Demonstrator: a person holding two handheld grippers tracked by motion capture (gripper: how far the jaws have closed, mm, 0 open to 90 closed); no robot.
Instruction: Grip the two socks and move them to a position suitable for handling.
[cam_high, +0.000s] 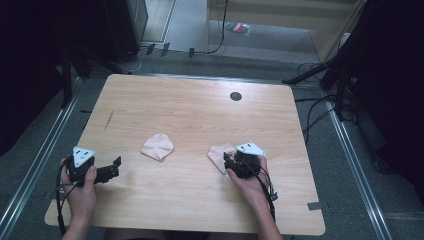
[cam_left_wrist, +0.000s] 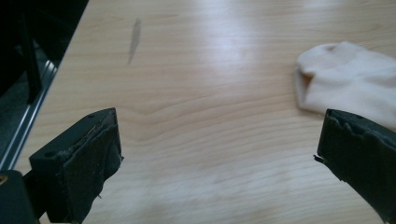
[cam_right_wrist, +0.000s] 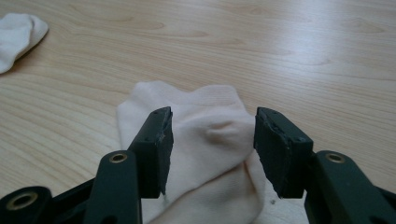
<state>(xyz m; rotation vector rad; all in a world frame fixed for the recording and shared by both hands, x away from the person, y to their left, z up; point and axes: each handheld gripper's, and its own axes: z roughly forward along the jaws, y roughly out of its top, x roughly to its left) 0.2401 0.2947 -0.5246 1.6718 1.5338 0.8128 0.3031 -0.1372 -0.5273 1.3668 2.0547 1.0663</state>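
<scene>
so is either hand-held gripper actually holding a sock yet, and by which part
Nothing is held yet. The right hand-held gripper straddles the near sock mid-body with its jaws apart; the left hand-held gripper is open over bare table.

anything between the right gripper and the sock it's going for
Nothing visible. The right gripper is already over the near sock, open jaws astride a raised fold, only bare table around it.
</scene>
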